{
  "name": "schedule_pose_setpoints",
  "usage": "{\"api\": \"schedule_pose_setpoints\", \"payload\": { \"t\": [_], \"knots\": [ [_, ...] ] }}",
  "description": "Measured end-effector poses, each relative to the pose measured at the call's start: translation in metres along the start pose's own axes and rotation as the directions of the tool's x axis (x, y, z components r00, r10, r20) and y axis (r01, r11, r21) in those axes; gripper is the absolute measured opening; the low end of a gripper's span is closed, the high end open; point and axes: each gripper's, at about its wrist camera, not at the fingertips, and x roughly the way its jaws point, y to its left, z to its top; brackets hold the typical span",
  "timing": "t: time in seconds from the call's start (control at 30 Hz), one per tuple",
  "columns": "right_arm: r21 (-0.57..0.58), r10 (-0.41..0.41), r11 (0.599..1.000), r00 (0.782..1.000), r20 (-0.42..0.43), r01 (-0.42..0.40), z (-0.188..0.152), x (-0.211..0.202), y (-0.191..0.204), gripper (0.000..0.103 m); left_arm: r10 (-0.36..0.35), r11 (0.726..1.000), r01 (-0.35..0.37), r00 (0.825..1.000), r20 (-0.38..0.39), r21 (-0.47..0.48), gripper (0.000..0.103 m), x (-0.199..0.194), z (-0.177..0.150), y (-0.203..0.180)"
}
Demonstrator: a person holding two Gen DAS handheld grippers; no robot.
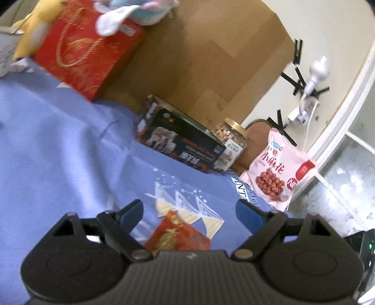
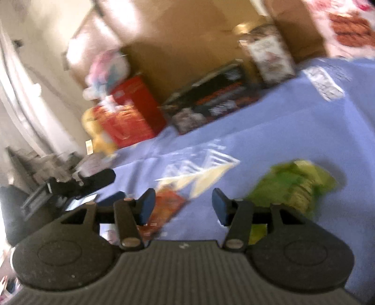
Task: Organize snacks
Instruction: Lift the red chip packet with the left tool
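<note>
Left gripper (image 1: 189, 211) spread wide, empty, above small red-orange foil snack packet (image 1: 178, 237) on blue printed cloth (image 1: 58, 150); right gripper (image 2: 184, 206) likewise wide, empty, beside crumpled green snack bag (image 2: 295, 185); pink snack bag (image 1: 279, 171) near black carton (image 1: 180, 140).

Open left tongs (image 1: 190, 212) hover over a red packet (image 1: 178, 237).

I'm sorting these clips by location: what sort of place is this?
Probably a room in a home: snacks lie on a blue printed cloth, plush toys sit atop a red gift bag, and a cardboard box stands behind.
</note>
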Motion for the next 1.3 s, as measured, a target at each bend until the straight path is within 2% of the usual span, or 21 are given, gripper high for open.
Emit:
{"api": "schedule_pose_setpoints", "payload": {
  "t": [0.1, 0.17, 0.27, 0.37, 0.47, 0.6, 0.73, 0.83, 1.0, 1.1, 1.13, 1.17, 1.2, 1.3],
  "knots": [
    [-0.035, 0.033, 0.999, 0.997, -0.070, -0.035, 0.015, 0.004, 0.005, 0.056, -0.014, 0.997, 0.010, 0.999, -0.047, -0.078, 0.083, -0.010, 0.008, 0.017],
    [0.038, 0.059, 0.998, 0.988, -0.142, -0.054, 0.023, 0.013, -0.004, 0.055, -0.041, 0.991, 0.027, 0.993, -0.107, -0.131, 0.076, -0.008, 0.010, 0.024],
    [0.164, 0.113, 0.984, 0.965, -0.235, -0.076, 0.027, 0.029, -0.019, 0.055, -0.062, 0.980, 0.025, 0.981, -0.183, -0.198, 0.075, -0.004, 0.006, 0.029],
    [0.211, 0.113, 0.976, 0.958, -0.262, -0.058, 0.033, 0.037, -0.027, 0.054, -0.153, 0.955, 0.083, 0.960, -0.233, -0.283, 0.075, -0.004, -0.002, 0.034],
    [0.162, 0.100, 0.985, 0.956, -0.274, -0.056, 0.042, 0.045, -0.026, 0.051, -0.170, 0.944, 0.080, 0.949, -0.267, -0.320, 0.075, 0.002, -0.013, 0.032],
    [0.106, 0.108, 0.991, 0.946, -0.304, -0.079, 0.050, 0.069, -0.022, 0.051, -0.138, 0.953, 0.050, 0.951, -0.279, -0.299, 0.075, 0.010, -0.015, 0.022],
    [0.136, 0.181, 0.981, 0.916, -0.359, -0.140, 0.044, 0.084, -0.024, 0.048, -0.099, 0.952, 0.008, 0.954, -0.283, -0.306, 0.057, 0.019, -0.010, 0.024],
    [0.217, 0.258, 0.958, 0.891, -0.375, -0.186, 0.036, 0.077, -0.027, 0.048, -0.093, 0.950, -0.001, 0.954, -0.285, -0.314, 0.056, 0.023, -0.005, 0.027],
    [0.262, 0.308, 0.941, 0.866, -0.394, -0.215, 0.033, 0.069, -0.034, 0.049, -0.074, 0.955, -0.017, 0.953, -0.294, -0.296, 0.056, 0.035, 0.005, 0.028],
    [0.234, 0.295, 0.948, 0.866, -0.403, -0.215, 0.034, 0.072, -0.027, 0.048, -0.045, 0.967, -0.034, 0.952, -0.302, -0.252, 0.039, 0.042, 0.006, 0.023],
    [0.223, 0.290, 0.951, 0.868, -0.402, -0.214, 0.034, 0.074, -0.026, 0.041, -0.040, 0.970, -0.037, 0.951, -0.307, -0.242, 0.031, 0.043, 0.006, 0.023],
    [0.197, 0.273, 0.958, 0.874, -0.403, -0.208, 0.034, 0.076, -0.022, 0.019, -0.043, 0.970, -0.037, 0.947, -0.318, -0.242, 0.025, 0.045, 0.006, 0.023],
    [0.175, 0.257, 0.964, 0.875, -0.411, -0.201, 0.033, 0.078, -0.020, 0.010, -0.050, 0.969, -0.035, 0.941, -0.333, -0.245, 0.019, 0.048, 0.007, 0.023],
    [0.151, 0.233, 0.971, 0.884, -0.405, -0.186, 0.037, 0.082, -0.021, 0.008, -0.046, 0.976, -0.034, 0.934, -0.354, -0.216, 0.019, 0.055, 0.016, 0.018]
  ]
}}
